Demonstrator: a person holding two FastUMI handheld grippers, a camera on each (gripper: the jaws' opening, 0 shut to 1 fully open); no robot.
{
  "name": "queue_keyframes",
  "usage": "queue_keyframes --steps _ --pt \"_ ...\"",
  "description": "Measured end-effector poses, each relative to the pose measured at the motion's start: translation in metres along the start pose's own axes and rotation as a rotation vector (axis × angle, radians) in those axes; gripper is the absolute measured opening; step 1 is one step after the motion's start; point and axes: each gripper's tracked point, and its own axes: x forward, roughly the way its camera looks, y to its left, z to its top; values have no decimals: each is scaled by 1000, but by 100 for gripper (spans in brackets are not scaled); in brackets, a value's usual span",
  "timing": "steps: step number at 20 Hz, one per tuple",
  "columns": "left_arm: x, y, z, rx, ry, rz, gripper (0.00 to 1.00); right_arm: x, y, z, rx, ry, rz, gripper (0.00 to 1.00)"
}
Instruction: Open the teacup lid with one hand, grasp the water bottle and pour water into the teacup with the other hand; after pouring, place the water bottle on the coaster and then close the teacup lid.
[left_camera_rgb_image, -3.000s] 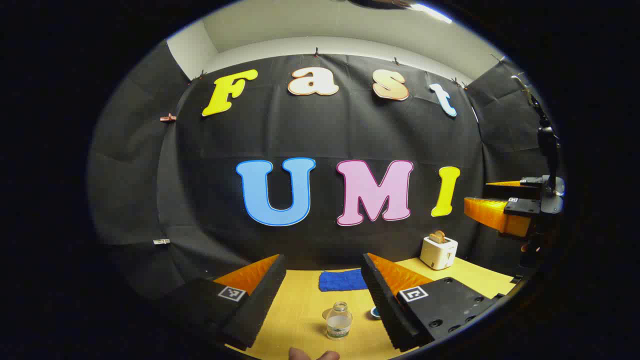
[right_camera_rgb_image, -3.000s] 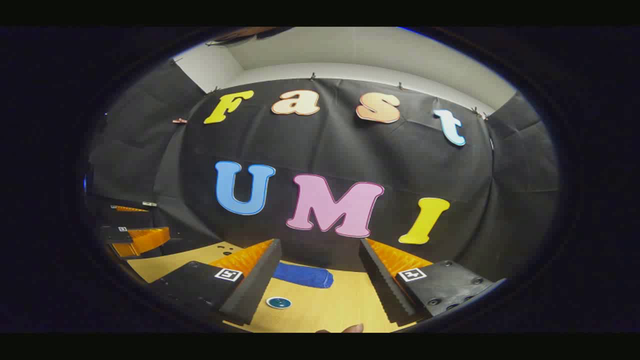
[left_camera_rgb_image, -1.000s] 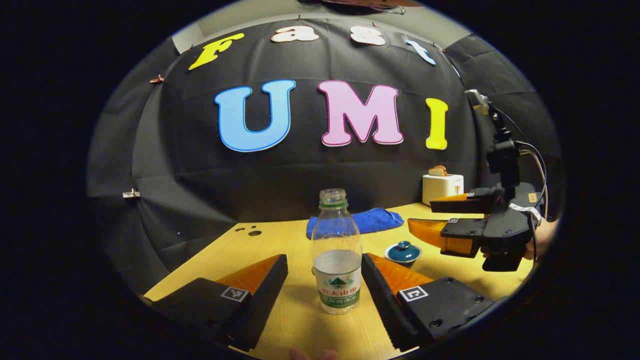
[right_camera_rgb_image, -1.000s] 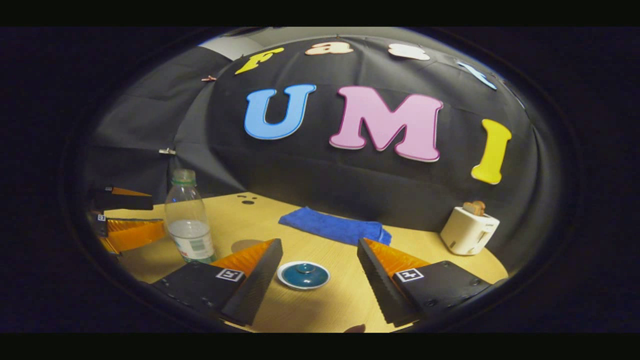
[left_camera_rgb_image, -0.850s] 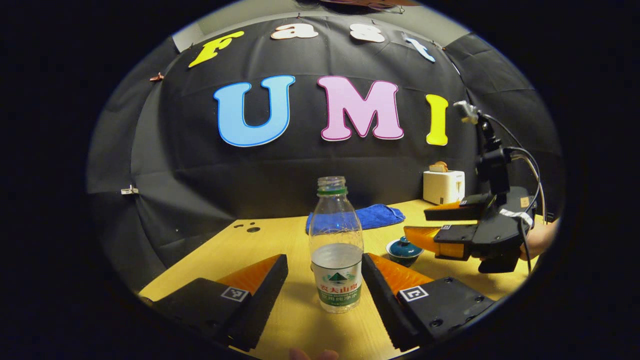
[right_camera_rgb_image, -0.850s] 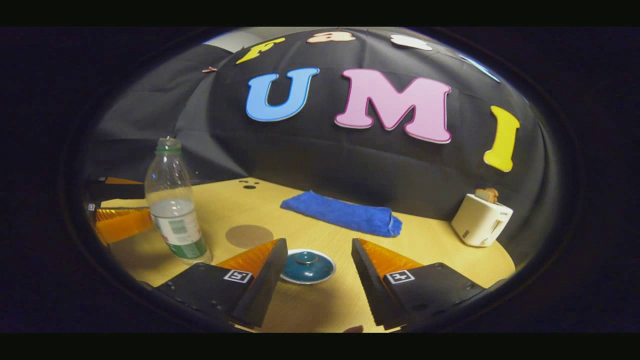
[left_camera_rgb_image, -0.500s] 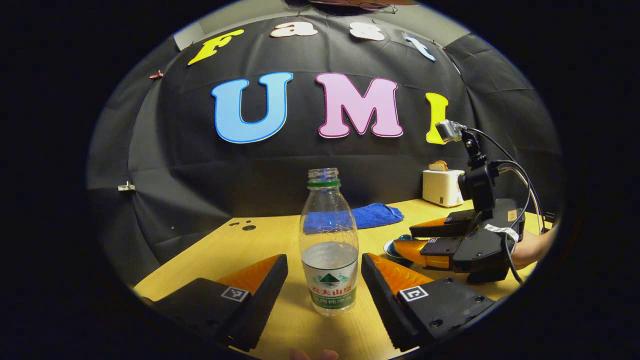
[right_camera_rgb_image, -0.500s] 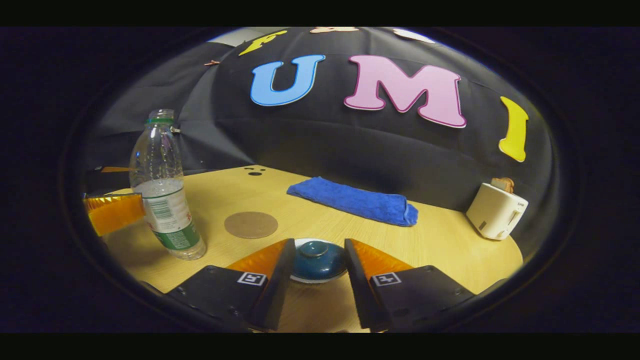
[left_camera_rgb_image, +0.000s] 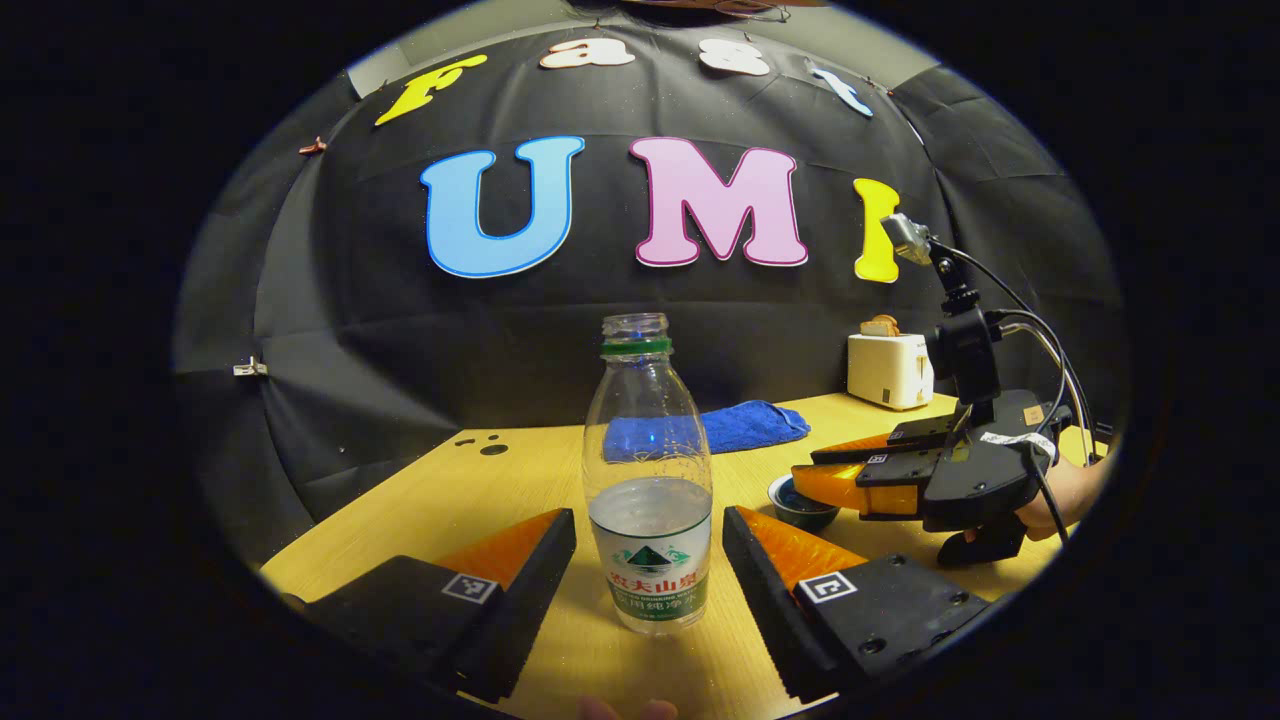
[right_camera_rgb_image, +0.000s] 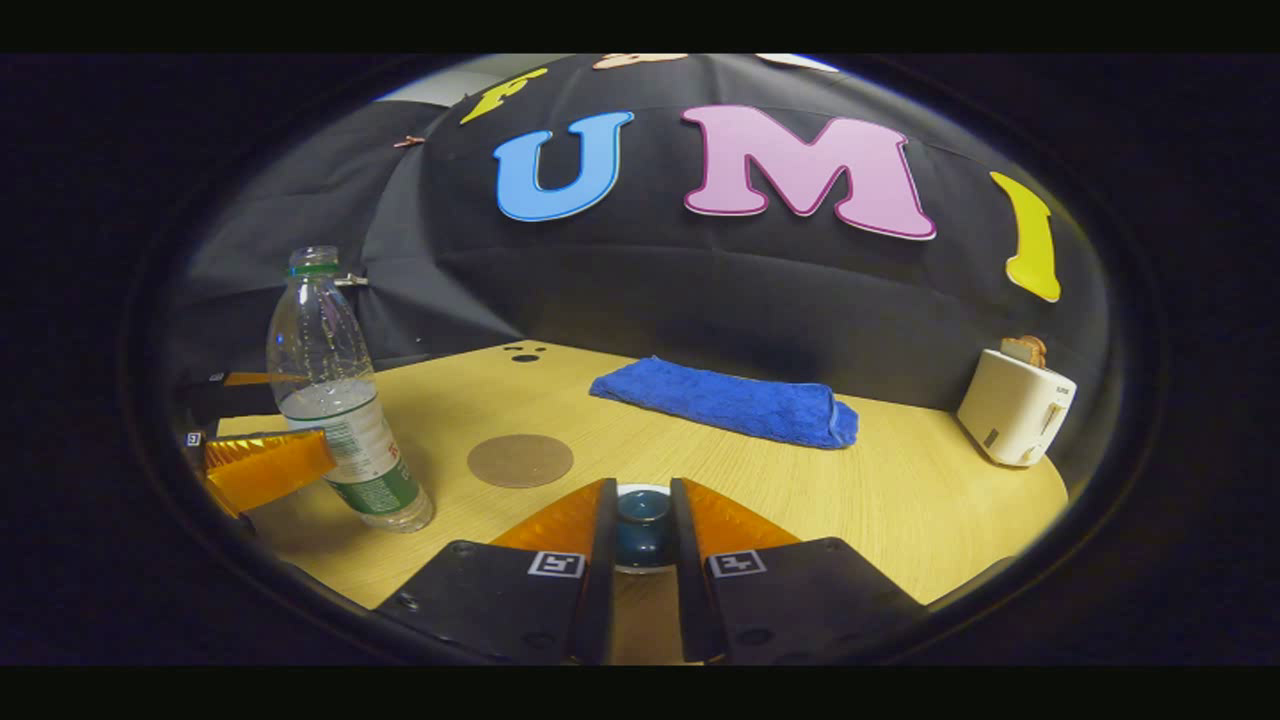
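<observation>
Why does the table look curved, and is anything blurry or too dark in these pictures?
Left gripper view: the fisheye lens bows the table; the water bottle is sharp, with small highlights on its clear plastic. Right gripper view: dimmer and softer, the table edge curves strongly, the teacup lid sits shadowed between the right gripper fingers, and the toaster leans at the rim.

Since three seconds back I've brought both grippers down from facing the wall to table height. My left gripper (left_camera_rgb_image: 650, 545) now stands spread wide around the water bottle (left_camera_rgb_image: 650, 480), not touching it. My right gripper (right_camera_rgb_image: 640, 535) has narrowed from wide apart to pinching the teacup lid (right_camera_rgb_image: 641, 528) at six o'clock.
</observation>
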Motion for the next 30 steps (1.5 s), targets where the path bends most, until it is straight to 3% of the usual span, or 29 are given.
queue_keyframes --steps 2,4,5,12,13,14,16,17,22,23,24,25,29,30 --pt "3 0 -4 -8 8 -1 93 -7 -5 18 1 -48 -11 25" --pt "6 2 -6 -20 17 11 94 -12 -14 34 -2 -75 -28 35" --pt "9 4 -10 -26 22 18 94 -15 -18 40 3 -85 -35 30" --pt "24 1 -22 -31 46 9 95 -50 -56 55 -15 -105 -100 35" --pt "28 4 -22 -23 44 25 93 -55 -62 54 -14 -102 -108 35" --pt "25 8 -20 -9 49 39 79 -59 -67 53 -13 -101 -116 35" --pt "26 11 -19 37 64 54 77 -66 -76 51 -9 -96 -130 35" --pt "27 16 -18 81 78 70 77 -68 -80 50 -11 -94 -138 30" --pt "47 32 7 436 96 84 73 -82 -101 48 1 -101 -168 30" --pt "53 32 10 523 94 83 73 -85 -105 47 10 -106 -172 35" --pt "58 31 12 607 96 78 73 -88 -109 47 16 -110 -180 30" --pt "61 30 10 682 106 72 73 -91 -113 47 19 -113 -186 35" --pt "75 19 -11 898 166 18 72 -101 -127 43 22 -118 -198 30" --pt "77 17 -16 956 178 8 72 -102 -130 41 25 -119 -198 35"
